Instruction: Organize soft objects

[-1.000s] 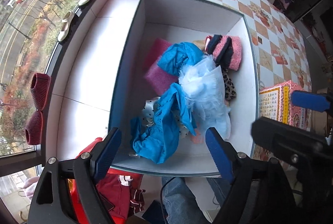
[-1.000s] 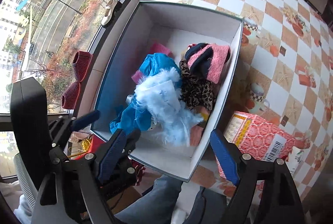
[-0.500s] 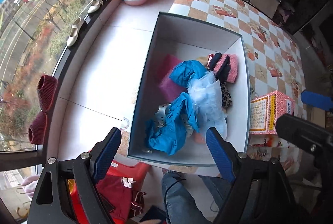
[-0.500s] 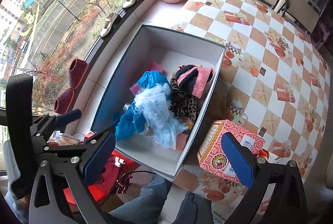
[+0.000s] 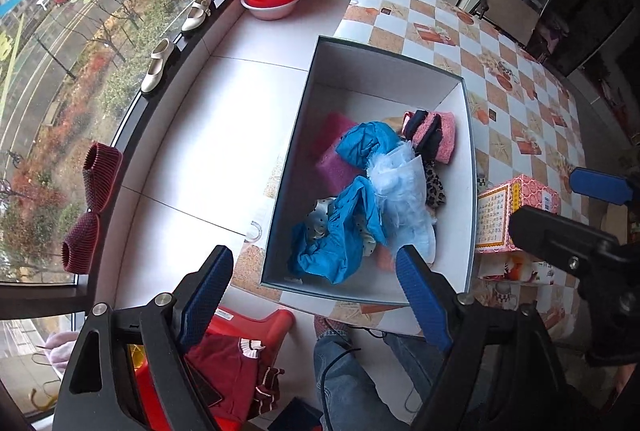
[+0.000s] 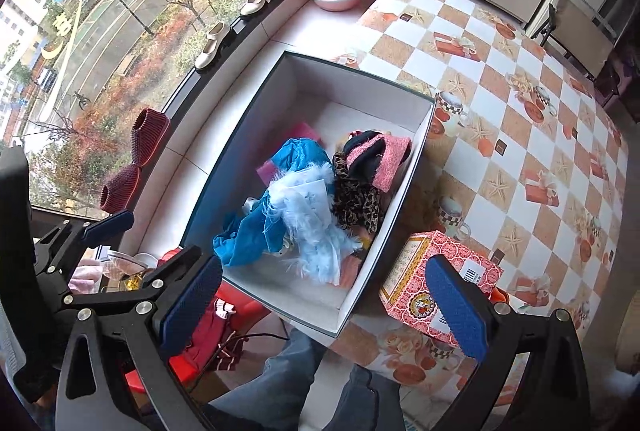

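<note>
Both grippers, left gripper [image 5: 314,295] and right gripper [image 6: 326,301], gape empty; right view alone shows leopard cloth [image 6: 356,201] fully.

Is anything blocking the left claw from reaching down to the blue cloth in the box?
Nothing visible blocks it. The left claw hangs open above the open-topped box, and the blue cloth lies uncovered on top of the pile, near the box's close end.
</note>
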{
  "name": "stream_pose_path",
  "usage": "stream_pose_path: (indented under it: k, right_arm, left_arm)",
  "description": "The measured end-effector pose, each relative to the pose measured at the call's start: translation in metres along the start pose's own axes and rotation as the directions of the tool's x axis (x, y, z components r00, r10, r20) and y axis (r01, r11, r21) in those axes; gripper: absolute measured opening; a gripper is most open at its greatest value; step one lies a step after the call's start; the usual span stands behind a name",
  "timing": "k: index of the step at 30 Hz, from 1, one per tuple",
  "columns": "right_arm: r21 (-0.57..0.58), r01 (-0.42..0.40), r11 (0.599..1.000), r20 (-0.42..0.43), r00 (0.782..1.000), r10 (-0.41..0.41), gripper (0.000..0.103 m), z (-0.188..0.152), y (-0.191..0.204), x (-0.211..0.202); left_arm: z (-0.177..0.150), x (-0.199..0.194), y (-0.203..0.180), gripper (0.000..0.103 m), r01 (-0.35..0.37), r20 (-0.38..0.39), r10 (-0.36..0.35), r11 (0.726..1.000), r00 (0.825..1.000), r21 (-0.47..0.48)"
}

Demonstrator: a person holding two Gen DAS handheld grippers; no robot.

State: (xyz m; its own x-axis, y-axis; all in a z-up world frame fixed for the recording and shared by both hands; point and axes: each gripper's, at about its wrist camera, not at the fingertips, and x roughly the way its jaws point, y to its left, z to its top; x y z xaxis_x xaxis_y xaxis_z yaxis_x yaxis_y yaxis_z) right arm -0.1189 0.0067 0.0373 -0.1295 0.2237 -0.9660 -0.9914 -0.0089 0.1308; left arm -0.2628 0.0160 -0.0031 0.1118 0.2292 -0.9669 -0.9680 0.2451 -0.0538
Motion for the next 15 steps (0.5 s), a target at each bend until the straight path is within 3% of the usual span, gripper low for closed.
stream_pose_path:
  k: [15]
  right_arm:
    - [0.005,0.01,1.0,-0.001,1.0,-0.01,0.102,-0.0046,0.0058,-0.0014]
  left_arm:
    - [-0.0042,-0.0036,-0.0016,0.086,0.009,0.005,-0.009,1.0,1.0,0.019]
